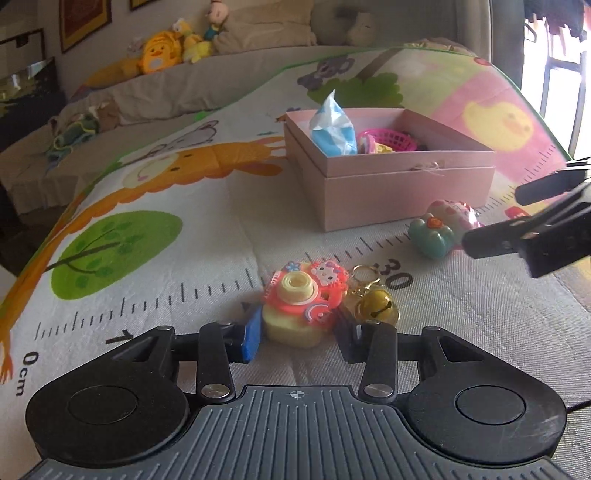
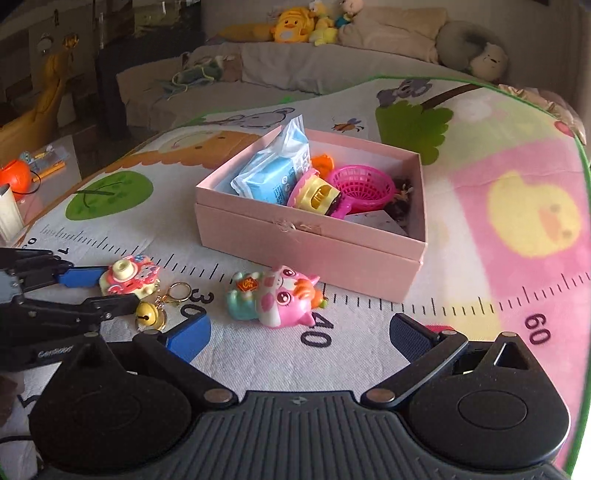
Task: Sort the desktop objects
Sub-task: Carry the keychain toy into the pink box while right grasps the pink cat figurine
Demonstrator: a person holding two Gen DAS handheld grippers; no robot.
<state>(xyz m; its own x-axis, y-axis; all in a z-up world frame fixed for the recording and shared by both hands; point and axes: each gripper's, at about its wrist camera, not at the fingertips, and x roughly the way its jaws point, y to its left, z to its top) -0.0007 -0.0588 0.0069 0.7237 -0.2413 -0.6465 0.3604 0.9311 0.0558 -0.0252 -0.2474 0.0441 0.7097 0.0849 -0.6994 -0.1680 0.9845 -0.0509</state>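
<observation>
A toy camera keychain [image 1: 299, 306], yellow with a pink front, lies on the mat with a gold bell [image 1: 376, 308] beside it. My left gripper [image 1: 297, 338] has its jaws around the camera, blue pad on its left, touching or nearly so. It also shows in the right wrist view [image 2: 99, 291] at the camera [image 2: 127, 277]. A pink and teal cat toy [image 2: 275, 295] lies in front of the pink box [image 2: 306, 243]. My right gripper [image 2: 299, 338] is open and empty just short of the cat toy; its fingers [image 1: 491, 240] show in the left view.
The pink box [image 1: 388, 184] holds a blue tissue pack [image 2: 273, 173], a pink basket [image 2: 360, 184] and a yellow-pink toy [image 2: 314, 192]. The play mat [image 2: 480, 206] with a ruler print covers the table. A sofa with plush toys [image 2: 295, 24] stands behind.
</observation>
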